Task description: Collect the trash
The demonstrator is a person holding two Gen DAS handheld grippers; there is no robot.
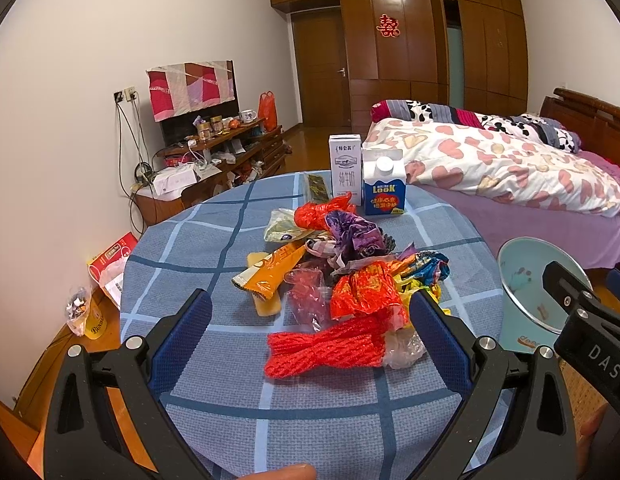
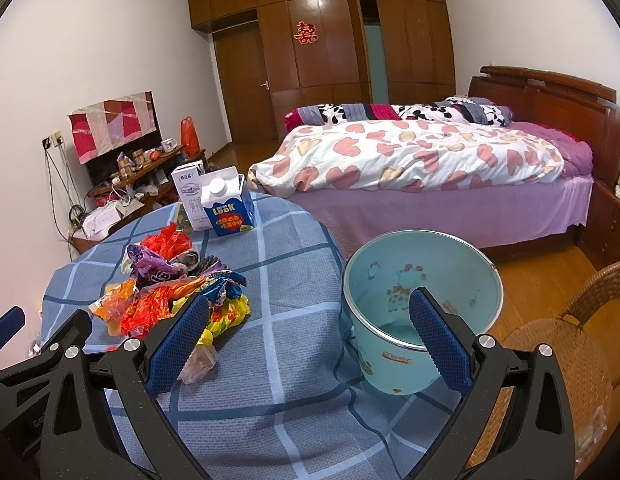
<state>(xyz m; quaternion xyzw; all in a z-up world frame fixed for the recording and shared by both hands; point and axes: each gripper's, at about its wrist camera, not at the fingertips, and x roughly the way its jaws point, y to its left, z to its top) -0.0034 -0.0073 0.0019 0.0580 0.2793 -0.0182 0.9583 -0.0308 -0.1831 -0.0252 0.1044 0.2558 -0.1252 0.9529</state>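
Observation:
A heap of crumpled wrappers [image 1: 350, 264] lies mid-table on the blue checked cloth [image 1: 213, 248]; the same wrappers [image 2: 169, 296] show at the left in the right wrist view. A red net bundle [image 1: 326, 348] lies nearest me, between the fingers of my left gripper [image 1: 310, 312], which is open and holds nothing. Two cartons stand at the far edge: a white milk box [image 1: 344, 168] and a blue carton [image 1: 384, 192]. My right gripper [image 2: 310, 316] is open and empty over the table's right edge. Beside the table stands a pale blue bin [image 2: 422, 304], also seen as the bin [image 1: 526, 292].
A bed with a heart-print quilt [image 2: 410, 156] fills the right side. A cluttered low wooden cabinet [image 1: 221, 156] stands along the left wall. A wicker chair [image 2: 558, 352] sits at the right. Bags lie on the floor [image 1: 109, 264] left of the table.

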